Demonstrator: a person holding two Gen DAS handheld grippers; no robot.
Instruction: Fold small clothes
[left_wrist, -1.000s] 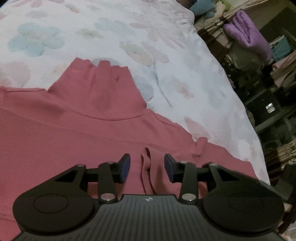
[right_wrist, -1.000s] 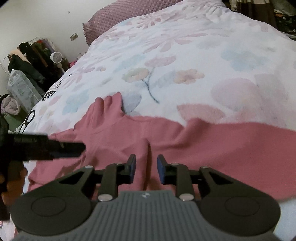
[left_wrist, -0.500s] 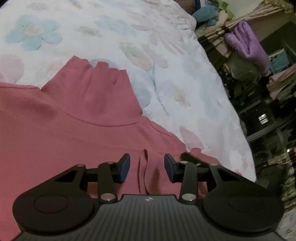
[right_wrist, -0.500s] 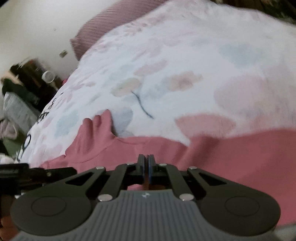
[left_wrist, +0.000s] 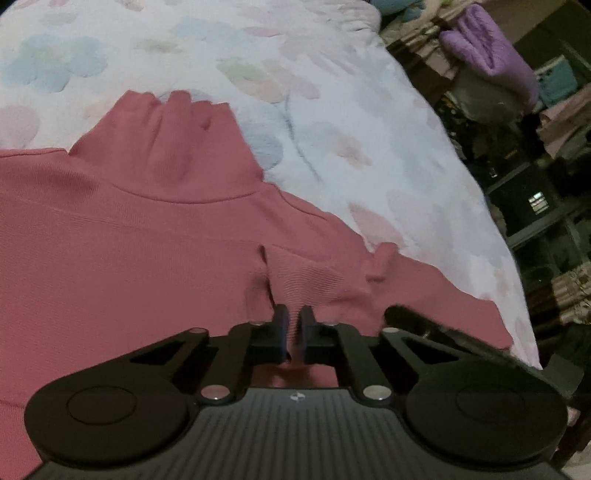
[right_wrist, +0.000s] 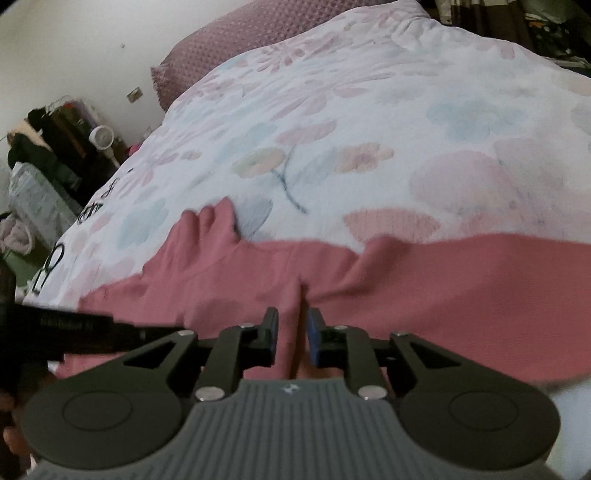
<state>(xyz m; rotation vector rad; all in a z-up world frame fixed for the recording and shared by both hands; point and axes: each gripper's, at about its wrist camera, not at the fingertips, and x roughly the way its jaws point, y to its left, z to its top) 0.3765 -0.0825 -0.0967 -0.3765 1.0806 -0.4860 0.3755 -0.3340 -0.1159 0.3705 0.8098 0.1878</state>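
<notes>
Pinching soft, limp folds of the pink sweater (left_wrist: 110, 266) just below its collar (left_wrist: 166, 147), left gripper (left_wrist: 291, 328) and right gripper (right_wrist: 293, 332) both grasp bunched cloth on the bed (right_wrist: 406, 110).

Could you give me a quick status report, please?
Left tongs shut on a pinched ridge of the pink ribbed turtleneck top. Right tongs shut on another fold. Top lies on the floral duvet. Nothing in the way.
</notes>
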